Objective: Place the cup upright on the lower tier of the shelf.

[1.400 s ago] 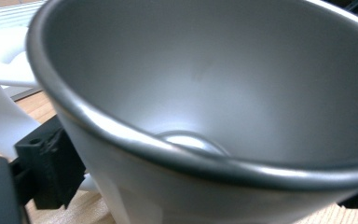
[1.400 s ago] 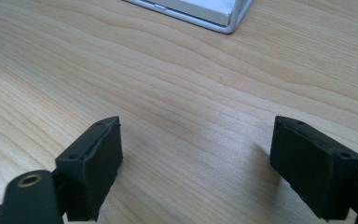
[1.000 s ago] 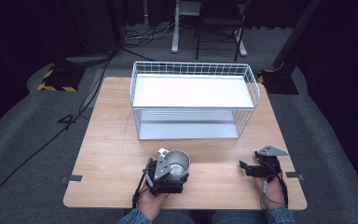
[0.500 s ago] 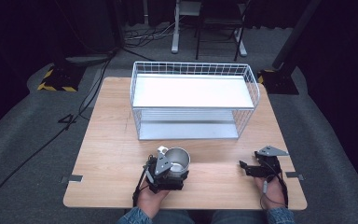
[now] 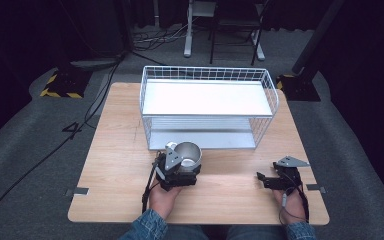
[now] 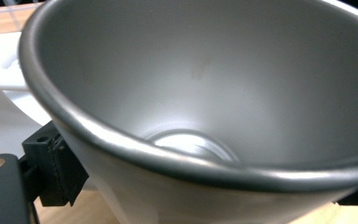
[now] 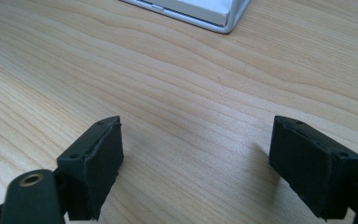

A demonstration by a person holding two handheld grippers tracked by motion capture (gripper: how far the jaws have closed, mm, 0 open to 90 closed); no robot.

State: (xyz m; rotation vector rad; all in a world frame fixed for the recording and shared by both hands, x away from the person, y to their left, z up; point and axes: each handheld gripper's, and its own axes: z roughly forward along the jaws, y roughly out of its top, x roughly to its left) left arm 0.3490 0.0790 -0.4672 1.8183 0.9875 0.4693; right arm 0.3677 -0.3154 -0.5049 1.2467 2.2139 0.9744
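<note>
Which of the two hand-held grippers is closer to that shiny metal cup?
The left hand-held gripper: its jaws are closed around the metal cup. The right hand-held gripper sits open over the bare table, well off to the cup's right.

A white wire basket stands on the far half of the wooden table. Just in front of it, the left hand-held gripper holds a metal cup at the table's near middle. Well apart to the right, the right hand-held gripper lies low over bare wood, pointing left.
</note>
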